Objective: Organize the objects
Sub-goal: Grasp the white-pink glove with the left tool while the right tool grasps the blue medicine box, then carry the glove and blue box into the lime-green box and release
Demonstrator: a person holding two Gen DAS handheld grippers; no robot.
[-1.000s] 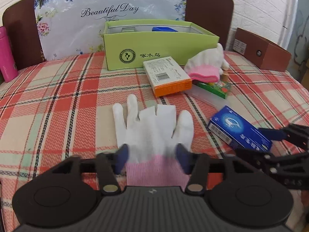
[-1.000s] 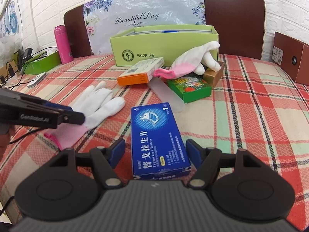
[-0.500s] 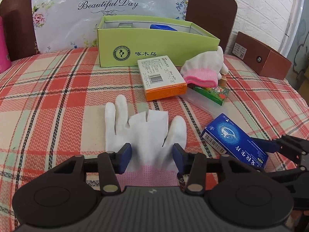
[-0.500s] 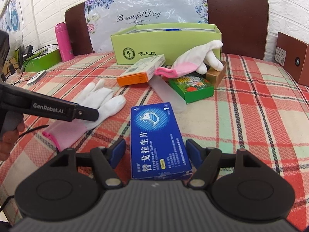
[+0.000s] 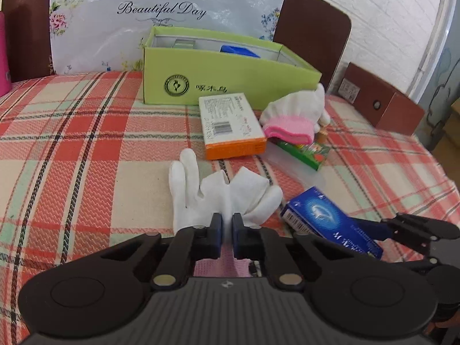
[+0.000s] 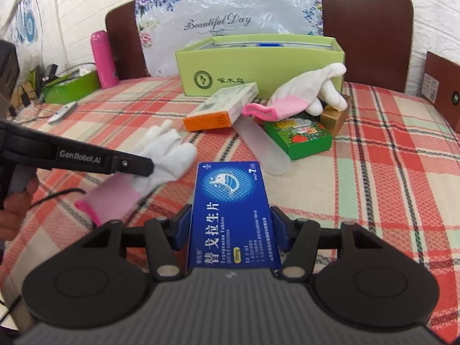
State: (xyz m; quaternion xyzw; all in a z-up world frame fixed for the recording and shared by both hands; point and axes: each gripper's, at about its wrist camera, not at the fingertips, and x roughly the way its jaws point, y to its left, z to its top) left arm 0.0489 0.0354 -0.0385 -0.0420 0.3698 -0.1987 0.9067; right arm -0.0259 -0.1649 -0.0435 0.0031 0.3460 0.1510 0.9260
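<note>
right tongs (image 6: 230, 227) closing, pads against blue tablet box (image 6: 231, 210) | left tongs (image 6: 149, 166) pinching white glove (image 6: 169, 155)

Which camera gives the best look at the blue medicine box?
The right wrist view: the blue medicine box fills the middle, its whole printed top readable, between the right claw pads, which have just been closing on it. The left wrist view shows the box only at its right side, blurred, one end hidden.
</note>
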